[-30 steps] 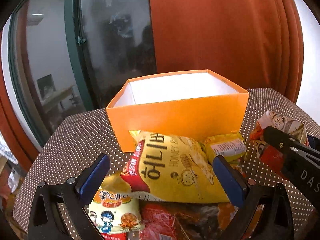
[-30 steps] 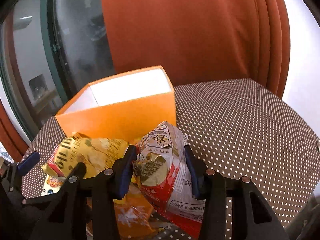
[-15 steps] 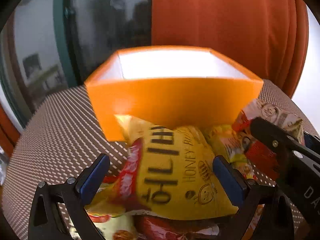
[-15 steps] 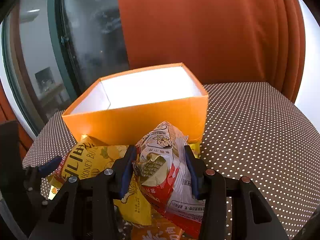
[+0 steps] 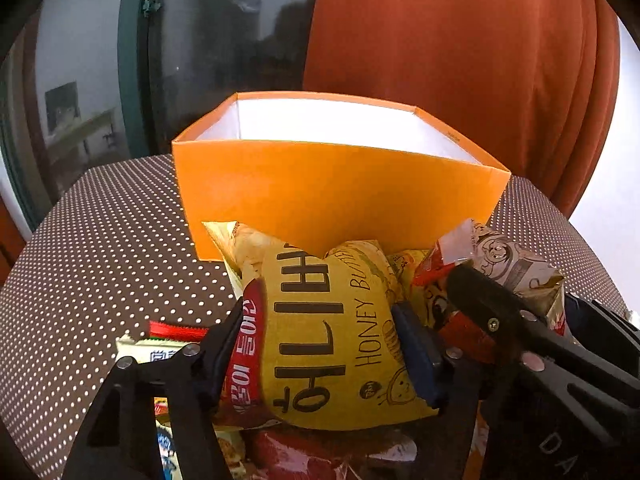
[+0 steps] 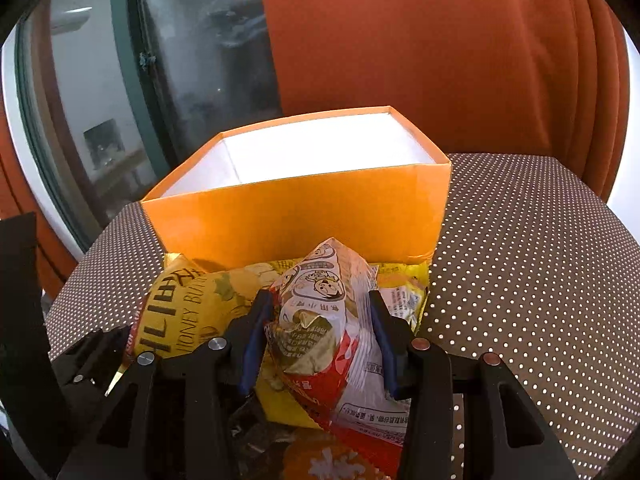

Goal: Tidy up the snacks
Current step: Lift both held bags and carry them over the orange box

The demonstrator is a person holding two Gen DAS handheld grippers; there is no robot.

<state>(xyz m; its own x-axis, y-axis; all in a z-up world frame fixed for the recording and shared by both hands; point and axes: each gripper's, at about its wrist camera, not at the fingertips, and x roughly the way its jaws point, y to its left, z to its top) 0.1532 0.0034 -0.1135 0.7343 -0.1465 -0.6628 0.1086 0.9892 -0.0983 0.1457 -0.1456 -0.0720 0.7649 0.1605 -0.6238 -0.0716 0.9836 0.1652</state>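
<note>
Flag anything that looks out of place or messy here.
The orange box shows only bare white inner walls, while the snacks lie heaped on the table against its front. The yellow honey butter bag, squeezed in the left gripper, is crumpled and twisted.

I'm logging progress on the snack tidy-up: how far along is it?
Early. The open orange cardboard box shows only white inner walls; its floor is hidden. In hand: left gripper clamps the yellow Honey Butter chip bag, right gripper the red-and-white cartoon snack packet. Both, plus loose packets underneath, remain outside.
</note>
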